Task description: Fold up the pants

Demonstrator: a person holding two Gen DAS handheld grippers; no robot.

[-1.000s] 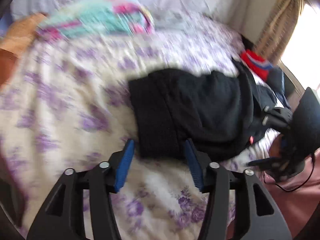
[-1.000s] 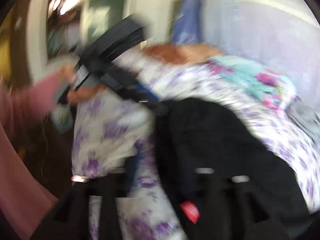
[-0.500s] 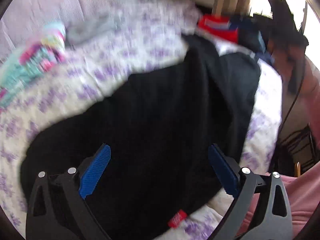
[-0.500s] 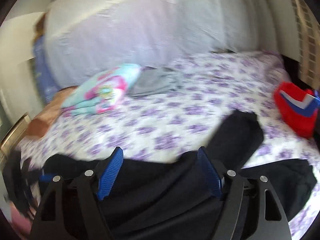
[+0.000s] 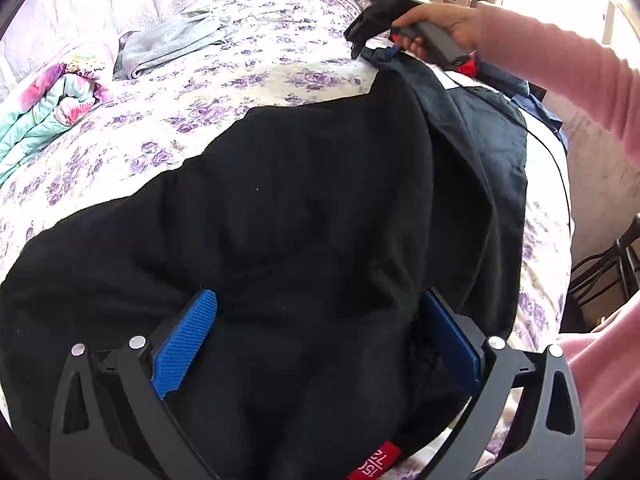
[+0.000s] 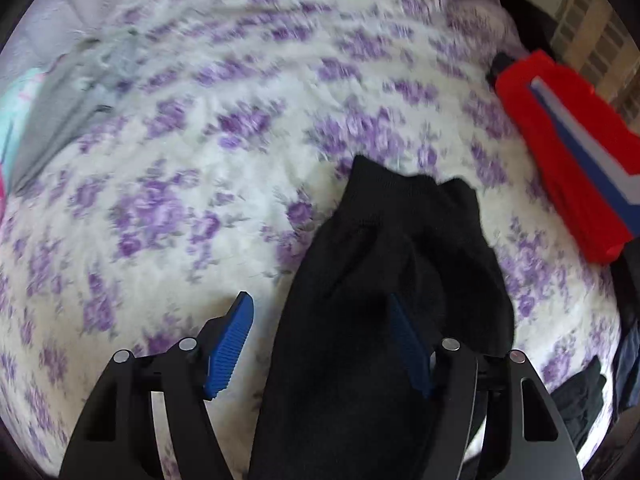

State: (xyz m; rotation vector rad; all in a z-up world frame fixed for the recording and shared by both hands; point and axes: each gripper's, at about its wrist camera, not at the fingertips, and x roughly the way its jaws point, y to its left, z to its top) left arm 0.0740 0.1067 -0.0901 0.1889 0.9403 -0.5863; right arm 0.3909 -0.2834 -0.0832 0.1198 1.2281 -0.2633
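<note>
Black pants (image 5: pixel 304 216) lie spread on a bed with a purple-flowered sheet (image 5: pixel 224 92); a red label (image 5: pixel 376 465) shows at their near edge. My left gripper (image 5: pixel 316 336) is open, its blue pads on either side of the near part of the fabric. My right gripper (image 6: pixel 324 340) is open over the far leg end (image 6: pixel 400 240), with the cloth lying between the jaws. In the left wrist view the right gripper (image 5: pixel 376 20) shows at the far end of the pants, held by a hand in a pink sleeve.
A folded red, blue and grey garment (image 6: pixel 568 148) lies at the right. A grey cloth (image 5: pixel 176 40) and a pastel blanket (image 5: pixel 48 96) lie far left. A dark navy garment (image 5: pixel 488 148) lies under the pants' right side. A black chair frame (image 5: pixel 608 264) stands off the bed.
The left gripper dropped lower over the pants. The right gripper swung forward and down onto the leg end, and the wall went out of its view.
</note>
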